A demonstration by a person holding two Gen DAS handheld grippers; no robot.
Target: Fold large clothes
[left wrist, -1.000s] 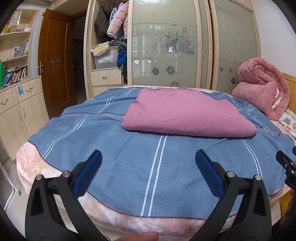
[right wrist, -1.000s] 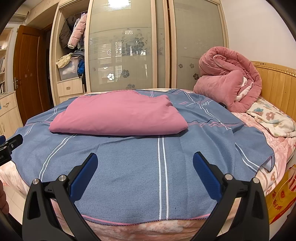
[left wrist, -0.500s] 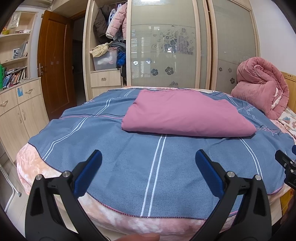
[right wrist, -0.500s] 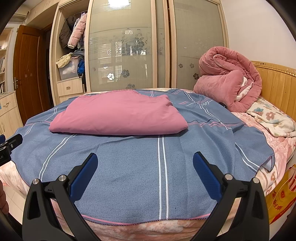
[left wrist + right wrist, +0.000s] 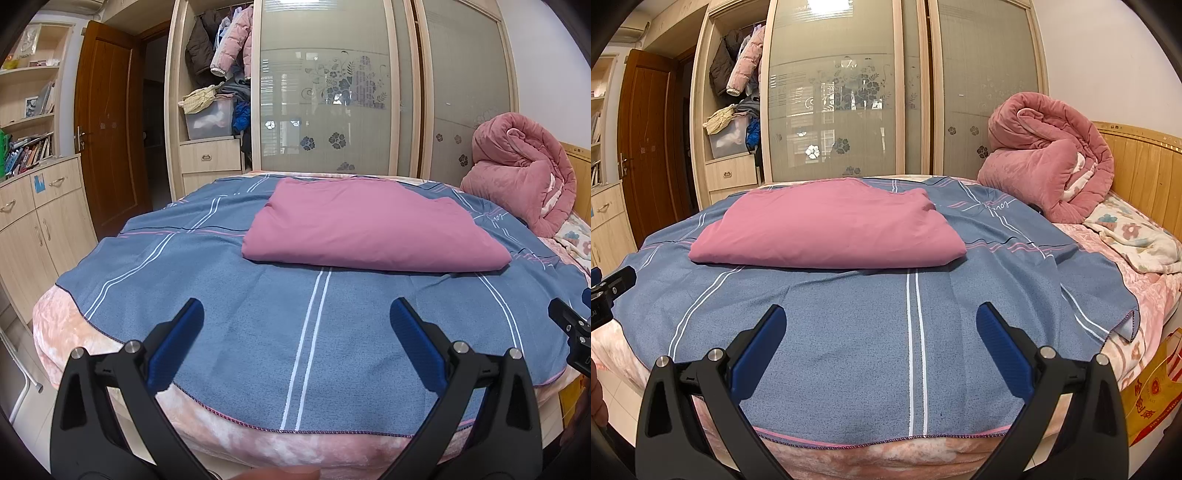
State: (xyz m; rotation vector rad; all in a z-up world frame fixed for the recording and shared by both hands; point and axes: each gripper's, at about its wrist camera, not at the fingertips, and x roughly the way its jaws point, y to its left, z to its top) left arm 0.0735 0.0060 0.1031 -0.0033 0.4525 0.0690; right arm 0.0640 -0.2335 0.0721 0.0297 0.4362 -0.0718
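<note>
A pink garment (image 5: 369, 225) (image 5: 827, 229) lies folded into a flat rectangle on a blue striped blanket (image 5: 295, 321) (image 5: 871, 321) spread over the bed. My left gripper (image 5: 295, 314) hangs open above the blanket's near edge, well short of the garment, with nothing between its blue pads. My right gripper (image 5: 881, 319) is likewise open and empty over the near edge. Each gripper's tip shows at the edge of the other's view.
A rolled pink quilt (image 5: 517, 173) (image 5: 1045, 162) sits at the bed's far right by a wooden headboard (image 5: 1141, 170). A wardrobe with frosted sliding doors (image 5: 332, 92) stands behind the bed. Cabinets (image 5: 33, 221) and a brown door (image 5: 107, 122) are at left.
</note>
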